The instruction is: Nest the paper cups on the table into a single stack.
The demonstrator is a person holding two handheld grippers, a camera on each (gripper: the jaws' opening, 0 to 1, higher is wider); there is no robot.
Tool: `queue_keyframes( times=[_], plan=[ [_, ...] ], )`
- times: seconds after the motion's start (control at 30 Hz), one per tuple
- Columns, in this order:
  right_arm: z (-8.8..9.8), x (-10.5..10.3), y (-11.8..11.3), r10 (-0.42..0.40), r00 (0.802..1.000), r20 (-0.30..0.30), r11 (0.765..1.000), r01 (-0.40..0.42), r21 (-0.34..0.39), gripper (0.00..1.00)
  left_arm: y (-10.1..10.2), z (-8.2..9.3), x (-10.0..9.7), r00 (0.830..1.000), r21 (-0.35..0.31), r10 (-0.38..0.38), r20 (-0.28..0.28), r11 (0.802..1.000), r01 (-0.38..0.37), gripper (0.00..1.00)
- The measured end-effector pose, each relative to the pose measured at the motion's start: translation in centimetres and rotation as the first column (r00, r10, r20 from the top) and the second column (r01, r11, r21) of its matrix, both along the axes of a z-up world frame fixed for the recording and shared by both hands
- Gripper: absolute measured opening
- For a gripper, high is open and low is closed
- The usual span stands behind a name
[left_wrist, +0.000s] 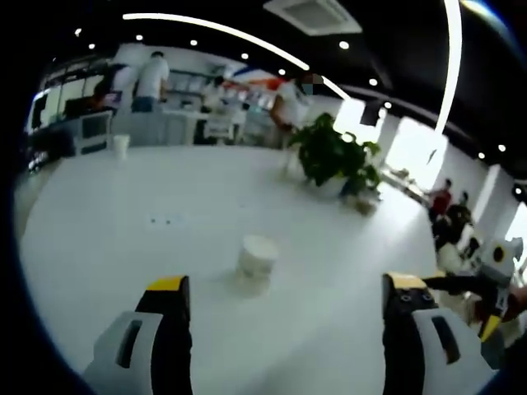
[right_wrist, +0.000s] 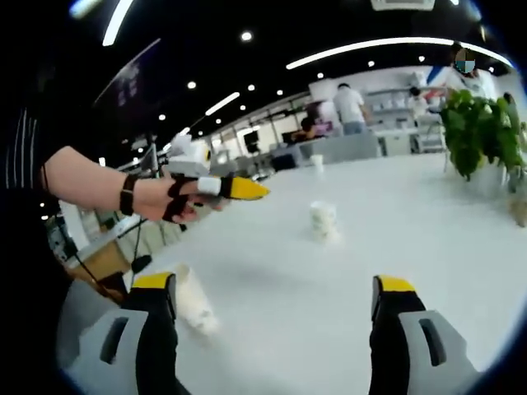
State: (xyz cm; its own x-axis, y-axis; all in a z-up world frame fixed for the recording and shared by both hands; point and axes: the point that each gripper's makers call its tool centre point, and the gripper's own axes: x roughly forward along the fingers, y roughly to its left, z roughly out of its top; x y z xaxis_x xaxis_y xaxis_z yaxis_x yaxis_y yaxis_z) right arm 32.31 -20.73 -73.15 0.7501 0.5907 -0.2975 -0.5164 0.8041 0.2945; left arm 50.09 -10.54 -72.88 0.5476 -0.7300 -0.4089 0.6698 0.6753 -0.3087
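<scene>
Both tools were empty. The left tool (left_wrist: 280, 290) had its jaws wide apart, nothing between them; same for the right tool (right_wrist: 272, 288), jaws spread and bare.

Key relation: in the left gripper view an upright paper cup (left_wrist: 256, 262) stood on the white counter (left_wrist: 165, 214) dead ahead, sitting in line with the gap between the jaws but still ahead of the tips, not touching. Its long axis was vertical, mouth up or down hard to tell in the blur. It looked like it could be more than one cup nested; unclear.

In the right gripper view the same or a similar standing cup (right_wrist: 323, 220) was further out on the counter, mid-distance, ahead and a bit right of centre. A second cup (right_wrist: 191, 300) lay tipped on its side just beside the right tool's left jaw, long axis slanting along the counter. The other tool, held in a hand (right_wrist: 169, 199) with a dark wristband, came in from the left, well above the counter, yellow tip pointing toward the standing cup.

A far small cup (left_wrist: 121, 146) sat near the counter's back edge. Potted plant (left_wrist: 333, 156) off to the right rear.

Judgement: the left tool was nearer and squarer to the standing cup; the right tool was nearer the lying cup, which would need a sideways grab across its body.
</scene>
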Motion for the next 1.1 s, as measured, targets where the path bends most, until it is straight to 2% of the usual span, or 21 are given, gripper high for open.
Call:
queue_keyframes(
  times=[0.33,0.5,0.7,1.1],
  plan=[
    [-2.2,0.3,-1.0,-0.009,0.998,-0.055,1.0,0.01,0.022,0.96,-3.0,-2.6,2.8,1.0,0.016,-0.016,-0.005,1.0,0.016,0.92],
    [-2.1,0.8,-1.0,0.002,0.998,-0.058,0.999,0.0,0.032,0.95,-4.3,-4.2,3.9,0.999,0.054,-0.042,0.001,0.998,0.042,0.91],
    [-2.4,1.1,-1.3,-0.006,0.997,-0.075,0.999,0.009,0.047,0.95,-5.4,-5.2,4.9,0.999,0.049,-0.04,-0.01,0.998,0.04,0.9],
    [-3.5,1.2,-2.1,-0.01,0.994,-0.111,0.998,0.017,0.065,0.94,-6.7,-6.4,7.0,0.996,0.1,-0.09,0.012,0.991,0.088,0.8]
  ],
)
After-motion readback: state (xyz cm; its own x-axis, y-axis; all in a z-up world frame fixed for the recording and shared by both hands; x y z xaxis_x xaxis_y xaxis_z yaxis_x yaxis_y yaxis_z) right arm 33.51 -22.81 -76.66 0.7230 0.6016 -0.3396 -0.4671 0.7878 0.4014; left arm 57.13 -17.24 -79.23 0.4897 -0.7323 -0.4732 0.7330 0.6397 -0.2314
